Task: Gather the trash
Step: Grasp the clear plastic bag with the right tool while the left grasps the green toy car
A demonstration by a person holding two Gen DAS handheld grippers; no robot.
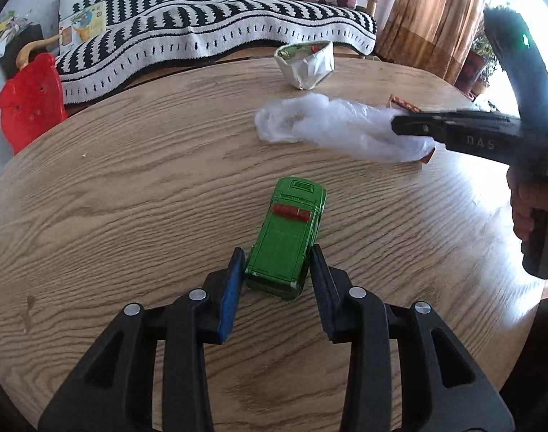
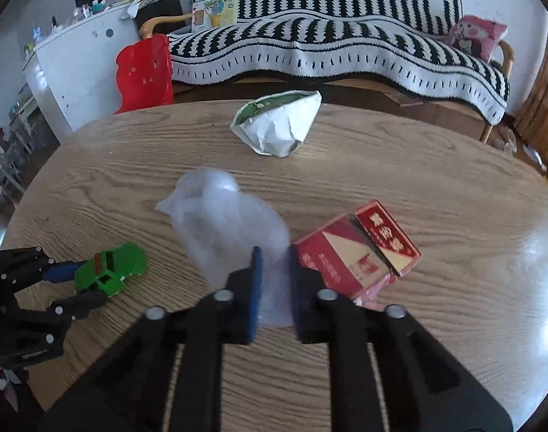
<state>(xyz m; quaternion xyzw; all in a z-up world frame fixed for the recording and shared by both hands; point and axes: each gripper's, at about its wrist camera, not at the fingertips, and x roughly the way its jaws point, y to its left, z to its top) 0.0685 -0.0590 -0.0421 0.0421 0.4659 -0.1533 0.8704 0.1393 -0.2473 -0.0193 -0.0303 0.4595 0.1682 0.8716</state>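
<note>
While both grippers work the round wooden table (image 1: 129,187), two pieces of trash and two other things lie on it.
One green toy car (image 1: 286,237) sits mid-table, the left gripper (image 1: 277,270) clamped on its end. One clear plastic bag (image 2: 223,223) is pinched in the right gripper (image 2: 274,280), its body marked "DAS". One crumpled paper wrapper (image 2: 279,126) lies near the far edge; one red cigarette pack (image 2: 356,252), its writing unreadable, sits beside the bag.

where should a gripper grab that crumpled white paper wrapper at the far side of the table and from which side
Probably by its upper rim. The crumpled white paper wrapper sits like an open cone, its wide green-printed mouth up and tilted toward the striped sofa, narrowing to a point on the table. Coming from above, one finger inside the mouth and one outside would pinch the thin wall; the creased body looks likelier to collapse.
</note>
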